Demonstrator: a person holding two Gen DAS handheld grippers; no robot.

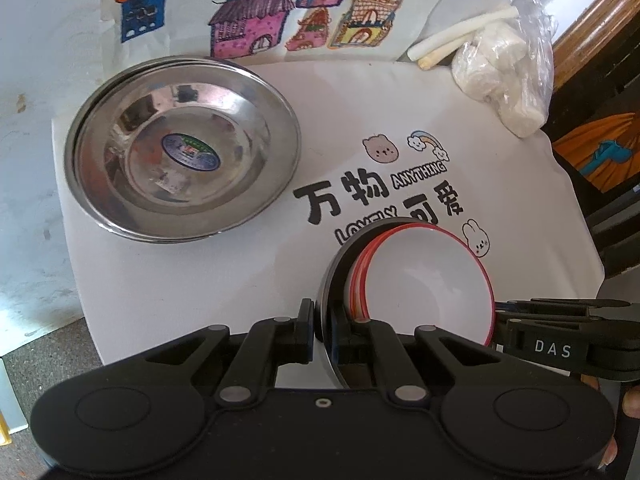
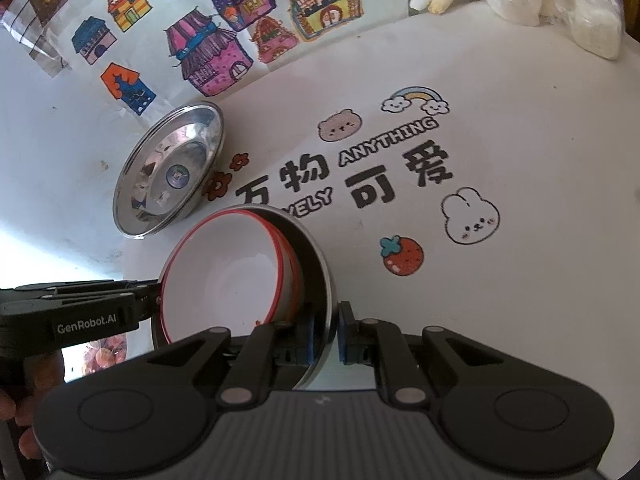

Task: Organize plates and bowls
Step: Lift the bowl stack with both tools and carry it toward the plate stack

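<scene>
Two handheld grippers hold one nested stack of bowls between them, above a white printed cloth [image 1: 480, 184] that covers the bench. The left gripper [image 1: 323, 326] has its fingers pinched narrow on the rim of the outer steel bowl [image 1: 335, 280], at the stack's left edge. The right gripper [image 2: 325, 330] has its fingers pinched narrow on the same steel rim at the opposite side. Inside the steel bowl sit white bowls with red rims [image 1: 424, 276], several stacked one in another; the stack is tilted. To the left, near the cloth's edge, a stack of shallow steel plates [image 1: 182, 148] rests flat, a blue oval sticker in the middle of the top one. Far behind, a clear plastic bag of white lumps [image 1: 504, 76] lies beside two pale sticks [image 1: 460, 38]. Sheets with coloured drawings of houses [image 1: 256, 8] lie beyond the cloth.
</scene>
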